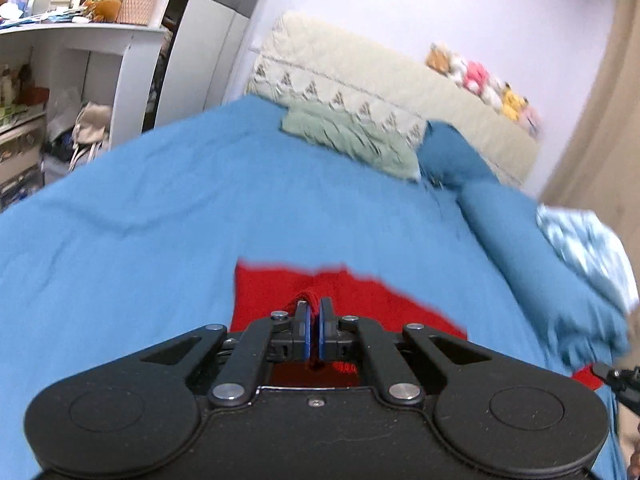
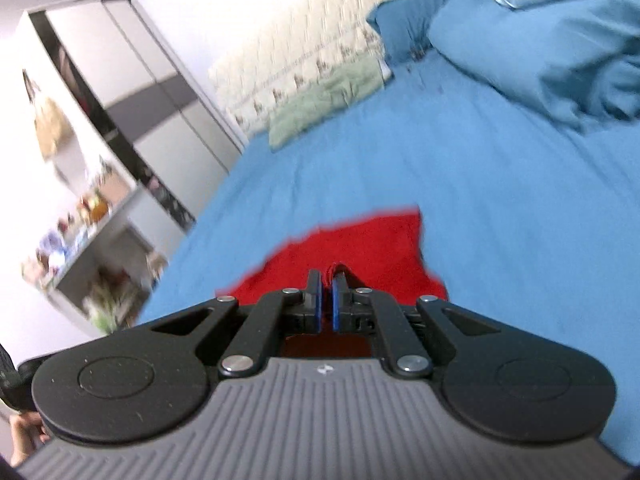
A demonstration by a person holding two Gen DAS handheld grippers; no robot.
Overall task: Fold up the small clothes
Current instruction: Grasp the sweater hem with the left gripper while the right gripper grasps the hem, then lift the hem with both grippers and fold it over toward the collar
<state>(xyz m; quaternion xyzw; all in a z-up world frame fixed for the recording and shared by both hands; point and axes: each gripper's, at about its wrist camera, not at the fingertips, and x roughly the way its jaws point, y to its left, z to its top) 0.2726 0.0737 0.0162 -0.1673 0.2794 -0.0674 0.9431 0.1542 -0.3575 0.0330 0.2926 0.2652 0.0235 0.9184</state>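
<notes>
Presently logged: one red garment [image 1: 280, 292], small, lying on the blue bedsheet [image 1: 160, 200]. Left gripper [image 1: 315, 312] clamped on red fabric; right gripper [image 2: 327, 292] likewise pinching it. Fold apparently under way, judged incomplete; final flattening outstanding.

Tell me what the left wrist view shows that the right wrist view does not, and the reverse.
Only the left wrist view shows the woven basket on the white shelf, a bag on the floor, and the tip of the other gripper at its right edge.

Only the right wrist view shows a hand at the lower left corner.

Both show the red garment on the blue bed sheet, pinched by the left gripper and right gripper, plus the green pillow and wardrobe.
</notes>
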